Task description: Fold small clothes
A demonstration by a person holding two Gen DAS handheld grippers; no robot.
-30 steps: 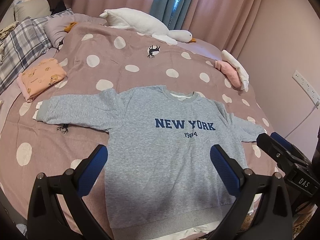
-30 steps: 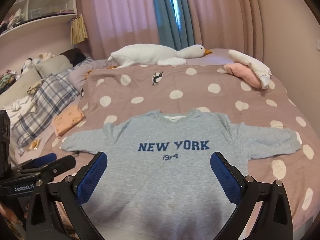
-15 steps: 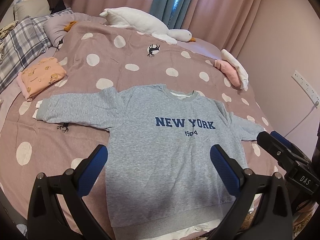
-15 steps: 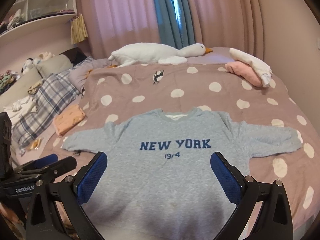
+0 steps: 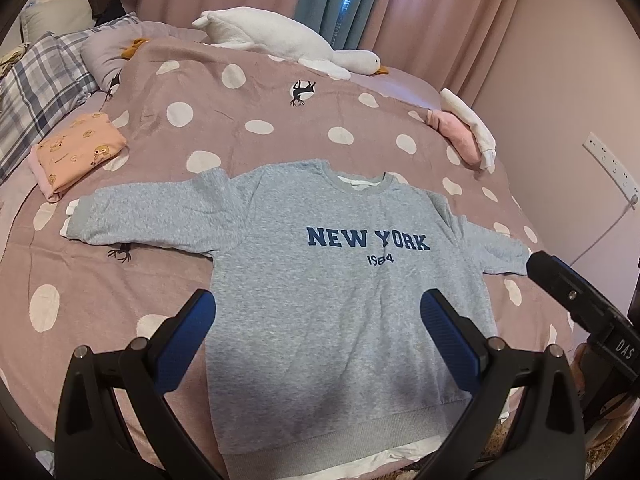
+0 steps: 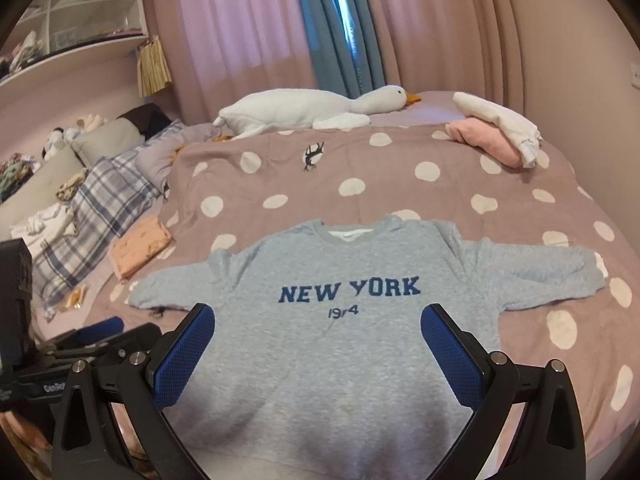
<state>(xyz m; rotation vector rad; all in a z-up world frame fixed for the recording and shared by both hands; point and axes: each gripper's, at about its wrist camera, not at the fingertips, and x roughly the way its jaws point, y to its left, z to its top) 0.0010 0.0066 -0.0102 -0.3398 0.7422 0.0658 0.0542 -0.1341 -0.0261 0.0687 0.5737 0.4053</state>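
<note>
A grey "NEW YORK" sweatshirt [image 5: 320,288] lies flat, front up, on the pink polka-dot bedspread [image 5: 100,292], both sleeves spread out; it also shows in the right wrist view [image 6: 340,340]. My left gripper [image 5: 318,320] is open and empty, hovering above the sweatshirt's lower half. My right gripper [image 6: 318,334] is open and empty, above the lower half too. The right gripper's body [image 5: 580,308] shows at the right edge of the left wrist view, and the left gripper's body [image 6: 80,344] shows at the lower left of the right wrist view.
A folded orange garment [image 5: 76,152] lies at the bed's left. Pink and white folded clothes [image 5: 464,132] lie at the far right. A white goose plush [image 5: 280,36] lies at the far side of the bed before the curtains. Plaid pillows [image 5: 36,92] lie at the left. A wall socket [image 5: 608,164] is at the right.
Both grippers have shifted only slightly; the sweatshirt has not moved. Both stay open.
</note>
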